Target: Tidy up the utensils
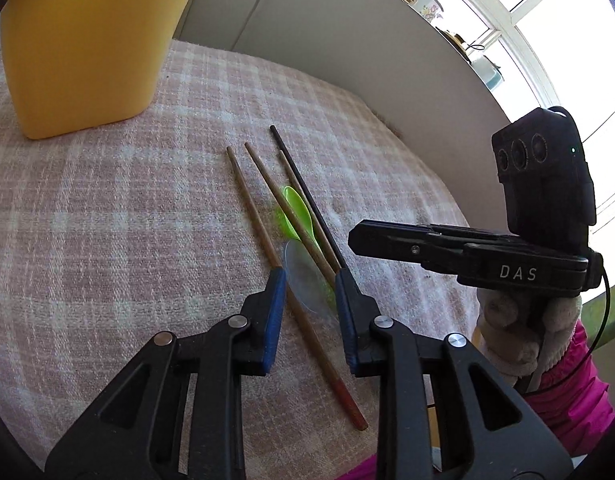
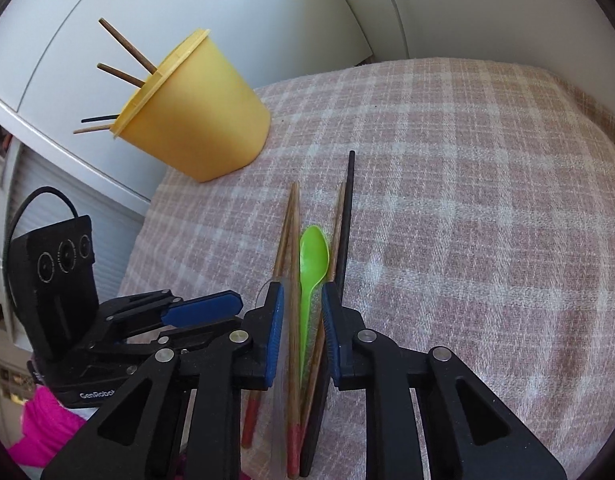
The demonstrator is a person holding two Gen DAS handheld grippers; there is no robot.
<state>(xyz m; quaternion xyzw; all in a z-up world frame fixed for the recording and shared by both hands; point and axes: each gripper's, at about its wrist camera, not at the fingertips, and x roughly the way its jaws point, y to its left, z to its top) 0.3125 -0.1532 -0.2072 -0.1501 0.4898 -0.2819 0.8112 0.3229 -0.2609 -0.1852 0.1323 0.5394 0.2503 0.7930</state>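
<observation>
Several wooden chopsticks (image 1: 263, 236) with red ends, one black chopstick (image 1: 303, 192), a green plastic spoon (image 1: 297, 212) and a clear plastic spoon (image 1: 307, 276) lie bunched on the pink plaid cloth (image 1: 107, 220). My left gripper (image 1: 309, 276) is open, its blue pads either side of the bunch, just above it. My right gripper (image 2: 302, 292) is open too, straddling the wooden chopsticks (image 2: 291, 240), green spoon (image 2: 312, 260) and black chopstick (image 2: 349, 208). A yellow cup (image 2: 199, 116) stands at the far left and holds several chopsticks. It also shows in the left wrist view (image 1: 87, 44).
The right gripper (image 1: 467, 252) shows at the right of the left wrist view; the left gripper (image 2: 147, 316) shows at lower left of the right wrist view. A white wall (image 1: 347, 40) and a window lie behind the table. The cloth (image 2: 467, 200) spreads wide to the right.
</observation>
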